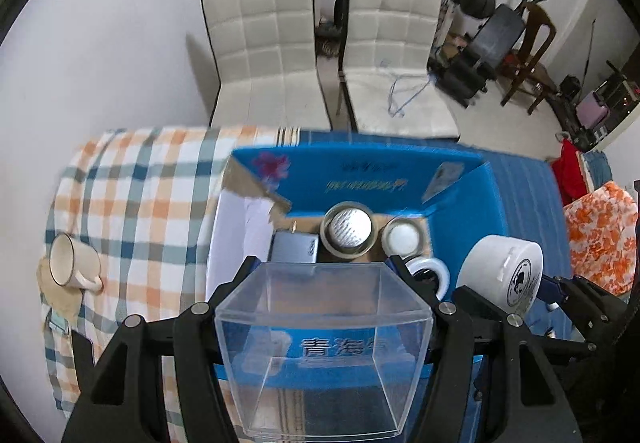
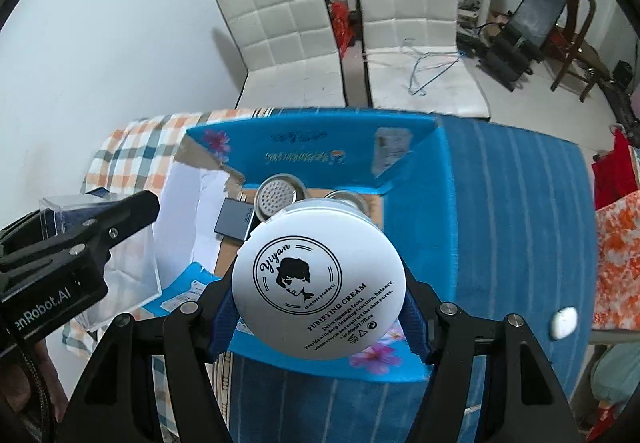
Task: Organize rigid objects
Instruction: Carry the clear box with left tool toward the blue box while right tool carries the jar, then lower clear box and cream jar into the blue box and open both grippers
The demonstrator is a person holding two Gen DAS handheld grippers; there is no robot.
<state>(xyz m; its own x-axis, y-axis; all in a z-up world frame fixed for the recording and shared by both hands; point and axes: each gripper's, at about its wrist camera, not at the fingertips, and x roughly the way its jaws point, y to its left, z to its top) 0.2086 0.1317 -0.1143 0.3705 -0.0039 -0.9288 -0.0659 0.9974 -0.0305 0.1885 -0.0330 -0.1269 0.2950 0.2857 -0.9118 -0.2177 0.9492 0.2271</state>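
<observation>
Tongs point(image 1: 324, 283) above checked tablecloth point(image 1: 132, 179)

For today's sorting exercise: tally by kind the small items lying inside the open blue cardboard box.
Round metal tins with rims: 2
Flat grey rectangular case: 1
White tape roll: 1
Total: 4

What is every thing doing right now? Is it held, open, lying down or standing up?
left gripper: shut on clear plastic box
clear plastic box: held, empty
right gripper: shut on white cream jar
white cream jar: held, lid on
blue cardboard box: open, things inside
enamel mug: lying on its side on the checked cloth
</observation>
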